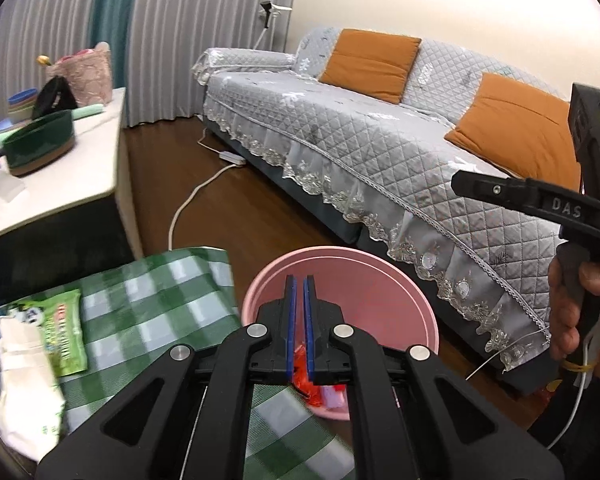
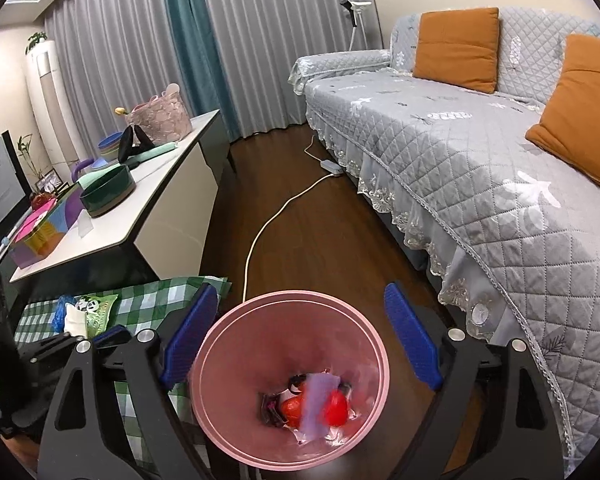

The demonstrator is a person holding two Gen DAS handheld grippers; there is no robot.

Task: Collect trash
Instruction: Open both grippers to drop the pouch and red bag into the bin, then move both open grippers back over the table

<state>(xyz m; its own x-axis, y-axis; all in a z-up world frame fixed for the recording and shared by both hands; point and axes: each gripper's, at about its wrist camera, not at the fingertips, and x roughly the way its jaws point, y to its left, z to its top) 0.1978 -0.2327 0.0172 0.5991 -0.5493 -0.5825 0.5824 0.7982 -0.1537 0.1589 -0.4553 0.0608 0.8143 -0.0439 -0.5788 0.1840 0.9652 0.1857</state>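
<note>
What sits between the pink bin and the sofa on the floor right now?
Only bare dark wood floor between the pink bin and the sofa. A white cable runs beside it, shown in the right wrist view.

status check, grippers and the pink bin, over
Left gripper shut, empty. Right gripper open over round pink plastic bin; red and purple wrappers inside. Green snack packet and white bag on checked cloth. Nothing blocking.
</note>
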